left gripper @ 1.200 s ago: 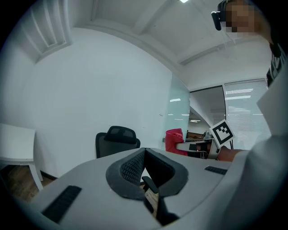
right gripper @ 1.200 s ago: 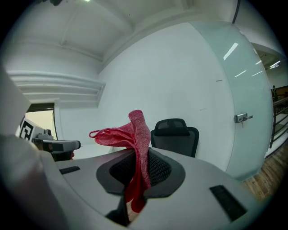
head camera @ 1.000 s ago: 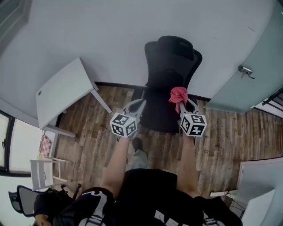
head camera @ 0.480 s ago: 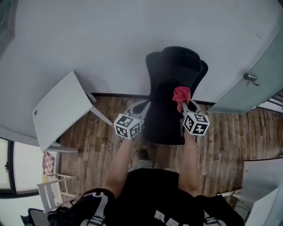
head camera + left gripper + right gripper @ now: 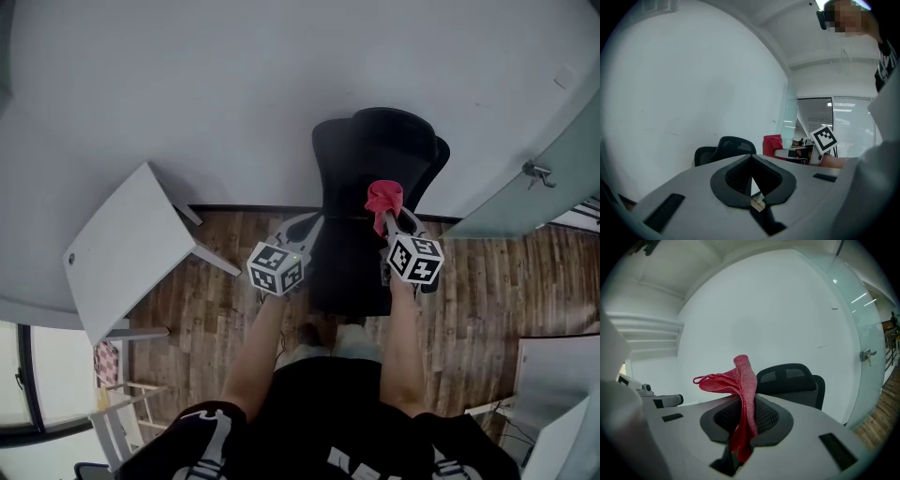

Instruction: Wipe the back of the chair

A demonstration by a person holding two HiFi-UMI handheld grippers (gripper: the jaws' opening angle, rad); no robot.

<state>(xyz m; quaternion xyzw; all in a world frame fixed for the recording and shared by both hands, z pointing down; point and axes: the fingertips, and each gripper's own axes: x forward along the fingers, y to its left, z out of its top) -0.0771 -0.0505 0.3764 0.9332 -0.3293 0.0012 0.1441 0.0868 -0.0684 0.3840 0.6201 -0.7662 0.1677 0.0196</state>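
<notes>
A black office chair (image 5: 375,159) stands against the white wall, its backrest and headrest facing me. The backrest shows in the left gripper view (image 5: 725,147) and the right gripper view (image 5: 793,380) too. My right gripper (image 5: 392,217) is shut on a red cloth (image 5: 383,198), which sticks up from the jaws (image 5: 743,394) in front of the backrest, apart from it. At the chair's left side my left gripper (image 5: 312,223) is shut with nothing in it (image 5: 751,164). From there I see the cloth (image 5: 772,142) off to the right.
A white table (image 5: 131,248) stands at the left on the wooden floor (image 5: 216,272). A frosted glass door (image 5: 534,202) with a metal handle (image 5: 539,171) is at the right. White furniture (image 5: 553,375) sits at the lower right.
The person has stepped closer to the chair. Both grippers have moved up and forward toward the backrest. The red cloth stays in the right gripper.
</notes>
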